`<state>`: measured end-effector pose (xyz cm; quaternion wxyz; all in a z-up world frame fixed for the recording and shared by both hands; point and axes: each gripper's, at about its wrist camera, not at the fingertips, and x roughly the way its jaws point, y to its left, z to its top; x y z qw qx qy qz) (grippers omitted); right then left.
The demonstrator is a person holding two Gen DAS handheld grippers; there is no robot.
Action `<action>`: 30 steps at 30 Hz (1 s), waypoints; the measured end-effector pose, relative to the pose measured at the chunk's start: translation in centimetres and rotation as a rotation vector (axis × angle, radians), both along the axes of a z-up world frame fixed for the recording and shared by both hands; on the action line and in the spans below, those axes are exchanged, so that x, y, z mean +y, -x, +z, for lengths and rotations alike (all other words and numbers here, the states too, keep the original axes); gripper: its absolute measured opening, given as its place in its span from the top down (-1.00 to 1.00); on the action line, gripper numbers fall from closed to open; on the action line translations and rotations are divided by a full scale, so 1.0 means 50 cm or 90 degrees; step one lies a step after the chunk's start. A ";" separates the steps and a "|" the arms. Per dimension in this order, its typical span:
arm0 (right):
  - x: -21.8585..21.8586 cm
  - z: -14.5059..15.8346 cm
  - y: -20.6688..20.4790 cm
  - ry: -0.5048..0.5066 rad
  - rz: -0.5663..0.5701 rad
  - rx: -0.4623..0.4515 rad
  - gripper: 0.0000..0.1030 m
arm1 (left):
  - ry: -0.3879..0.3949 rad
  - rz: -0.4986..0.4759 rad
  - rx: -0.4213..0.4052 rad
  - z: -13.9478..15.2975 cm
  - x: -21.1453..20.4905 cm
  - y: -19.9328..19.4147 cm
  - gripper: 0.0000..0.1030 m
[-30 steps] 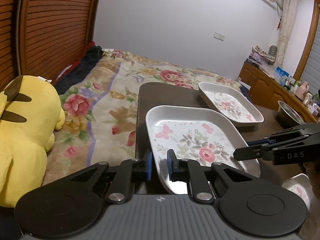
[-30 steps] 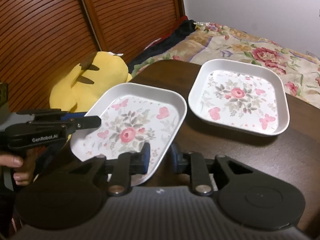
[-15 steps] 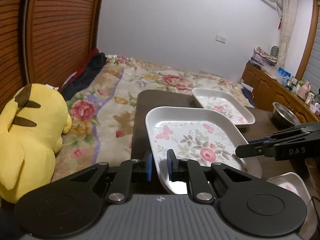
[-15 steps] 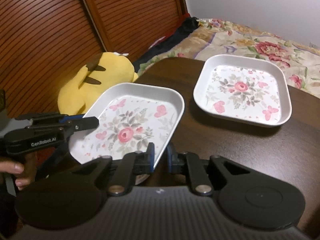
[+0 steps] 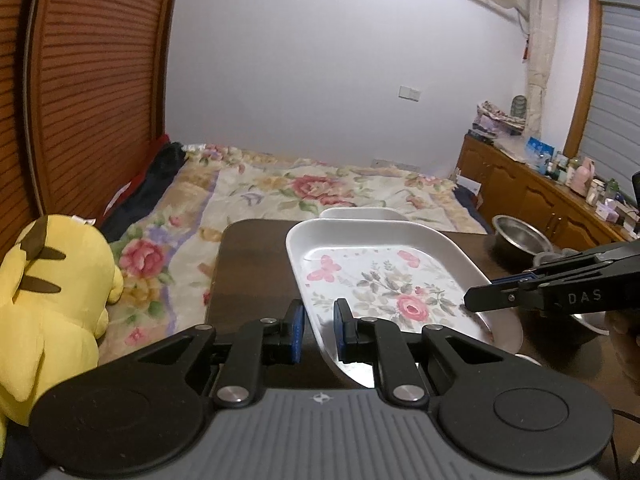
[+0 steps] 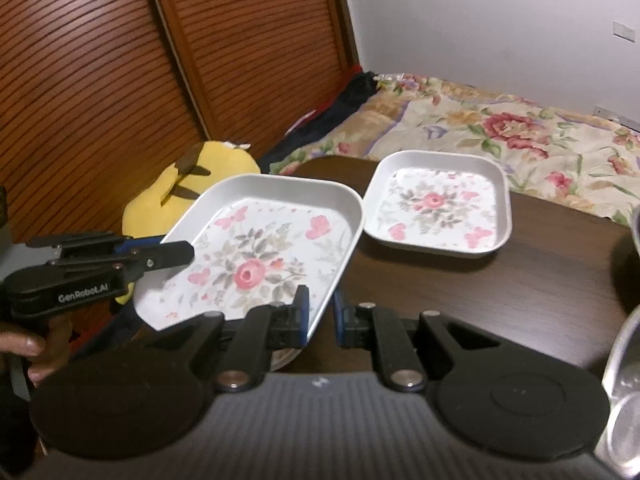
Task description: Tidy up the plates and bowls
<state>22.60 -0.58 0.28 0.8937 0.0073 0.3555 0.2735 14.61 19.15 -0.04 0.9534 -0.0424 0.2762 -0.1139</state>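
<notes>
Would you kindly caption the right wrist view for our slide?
Both grippers clamp opposite rims of a floral tray, lifted beside a second tray.

The large white floral-patterned rectangular plate [image 6: 260,252] has risen clear of the dark wooden desk [image 6: 500,292], carried by the left gripper [image 5: 318,330] and right gripper [image 6: 320,316] on opposite rims. In the left wrist view its far edge now hides most of the second white floral square plate [image 5: 360,213], which earlier lay fully visible. The right gripper's jaws, a second ago slightly apart about the rim, have closed onto it.
</notes>
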 end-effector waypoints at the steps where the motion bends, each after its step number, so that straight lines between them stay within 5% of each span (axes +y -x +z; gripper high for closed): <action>1: -0.005 0.003 0.005 -0.001 -0.002 -0.003 0.72 | -0.002 -0.002 -0.003 0.004 -0.006 0.006 0.68; 16: -0.081 0.043 0.090 -0.026 -0.025 -0.044 0.72 | -0.022 -0.027 -0.024 0.047 -0.069 0.081 0.67; 30: -0.123 0.031 0.155 -0.046 -0.043 -0.064 0.72 | -0.006 -0.051 -0.012 0.026 -0.102 0.135 0.67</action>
